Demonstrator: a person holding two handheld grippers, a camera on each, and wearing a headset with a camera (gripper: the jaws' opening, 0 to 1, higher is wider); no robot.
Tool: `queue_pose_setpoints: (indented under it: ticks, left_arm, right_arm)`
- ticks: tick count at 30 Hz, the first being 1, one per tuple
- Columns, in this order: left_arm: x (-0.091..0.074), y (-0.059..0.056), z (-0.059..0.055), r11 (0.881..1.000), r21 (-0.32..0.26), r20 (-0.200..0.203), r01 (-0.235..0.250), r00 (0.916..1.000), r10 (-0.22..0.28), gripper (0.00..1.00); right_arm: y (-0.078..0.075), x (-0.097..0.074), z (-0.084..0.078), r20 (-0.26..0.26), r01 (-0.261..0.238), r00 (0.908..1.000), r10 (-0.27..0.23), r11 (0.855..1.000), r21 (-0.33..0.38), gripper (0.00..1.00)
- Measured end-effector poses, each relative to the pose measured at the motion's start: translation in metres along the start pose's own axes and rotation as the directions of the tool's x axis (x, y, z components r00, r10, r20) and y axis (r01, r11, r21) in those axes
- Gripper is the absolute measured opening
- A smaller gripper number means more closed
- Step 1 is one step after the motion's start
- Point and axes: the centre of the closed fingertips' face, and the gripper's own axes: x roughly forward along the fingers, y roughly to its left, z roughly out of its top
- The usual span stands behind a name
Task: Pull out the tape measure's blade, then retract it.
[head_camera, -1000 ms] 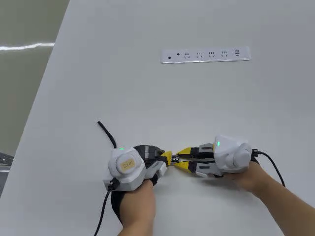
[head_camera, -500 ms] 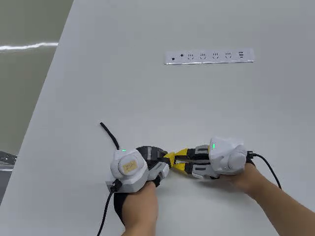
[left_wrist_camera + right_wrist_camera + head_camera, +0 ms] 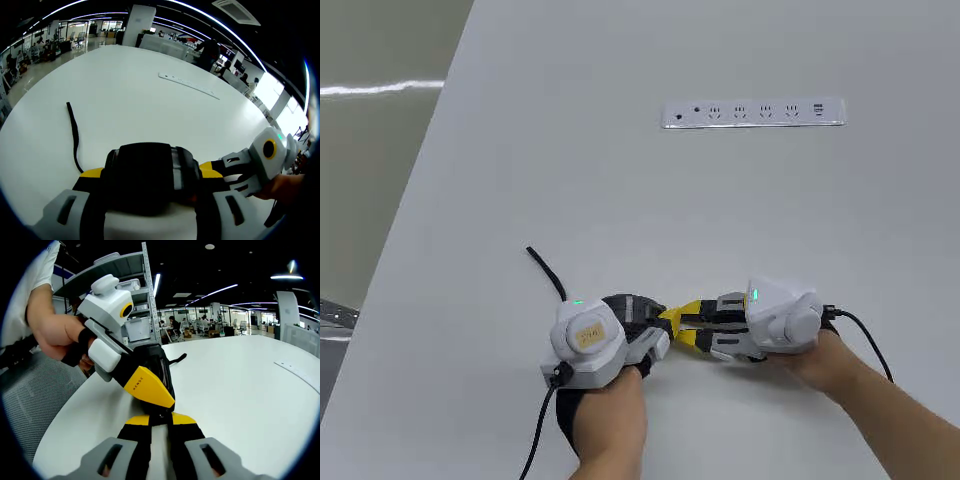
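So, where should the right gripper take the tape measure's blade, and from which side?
At the blade's tip, on the tape measure case edge facing the right gripper. Come in level along the table, straight at it: the left gripper clamps the case from both sides, probably leaving that edge free. The tip itself is hidden.

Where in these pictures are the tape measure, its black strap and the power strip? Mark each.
tape measure (image 3: 145, 175), left gripper view, on its black body.
strap (image 3: 74, 132), left gripper view, midway along its length.
power strip (image 3: 753, 112), head view, middle of its white face.
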Motion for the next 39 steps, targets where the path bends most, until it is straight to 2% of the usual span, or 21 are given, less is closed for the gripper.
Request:
queue_pose_setpoints:
  ticks: [8, 21, 39]
  left_arm:
    - [0.0000, 0.0002, 0.0002, 1.000, -0.001, 0.000, 0.004, 1.0000, -0.004, 0.71]
    - [-0.0005, -0.0010, 0.0003, 1.000, 0.009, 0.005, 0.016, 0.9999, -0.016, 0.71]
    - [-0.0014, -0.0029, -0.0023, 0.997, 0.063, -0.009, 0.051, 0.9987, -0.050, 0.70]
  right_arm:
    - [-0.0004, 0.0003, 0.0004, 0.000, 0.005, 1.0000, -0.005, 1.000, 0.001, 0.12]
    - [-0.0003, -0.0008, 0.0002, -0.005, 0.020, 0.9998, -0.020, 0.999, 0.042, 0.13]
    - [0.0017, -0.0020, -0.0002, -0.012, 0.018, 0.9998, -0.018, 0.999, 0.036, 0.16]
